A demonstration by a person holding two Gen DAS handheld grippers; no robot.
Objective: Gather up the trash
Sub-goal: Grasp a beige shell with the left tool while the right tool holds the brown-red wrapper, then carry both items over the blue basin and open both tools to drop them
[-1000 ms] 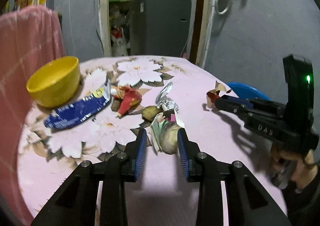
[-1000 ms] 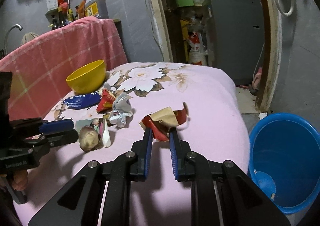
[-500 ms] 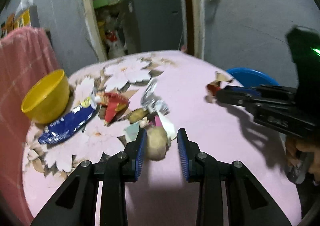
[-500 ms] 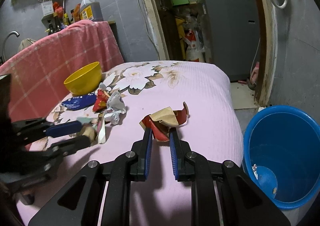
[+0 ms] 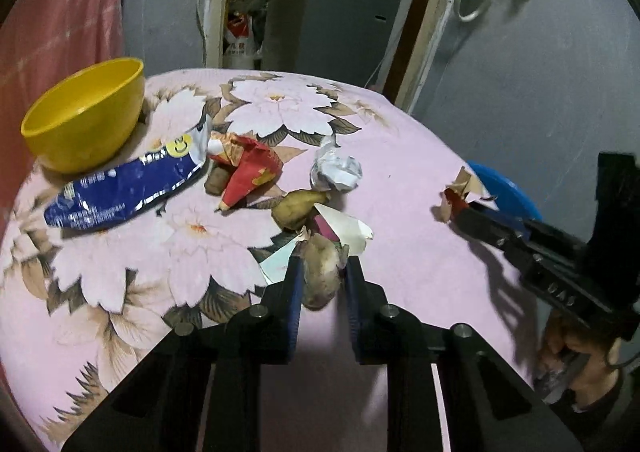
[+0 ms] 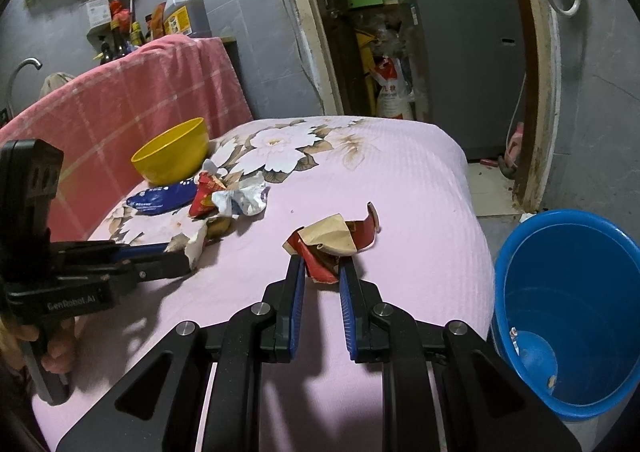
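My left gripper (image 5: 320, 268) is shut on a brownish crumpled scrap (image 5: 320, 272) over the pink flowered tablecloth (image 5: 400, 156). It also shows in the right wrist view (image 6: 180, 252). My right gripper (image 6: 322, 268) is shut on a red and tan torn wrapper (image 6: 328, 240), held above the table's right edge; it shows in the left wrist view (image 5: 460, 204). On the table lie a blue snack bag (image 5: 120, 188), a red wrapper (image 5: 248, 168), a silver foil ball (image 5: 336, 172) and a tan scrap (image 5: 296, 208). A blue bucket (image 6: 572, 308) stands on the floor at the right.
A yellow bowl (image 5: 84, 112) stands at the table's far left. A pink checked cloth (image 6: 132, 112) hangs behind the table. A grey cabinet (image 6: 464, 64) stands in the doorway beyond. White paper pieces (image 5: 348, 228) lie under my left gripper.
My left gripper has closed on the brownish scrap, which was loose between the open fingers before. My right gripper still holds the red and tan wrapper and has shifted slightly.
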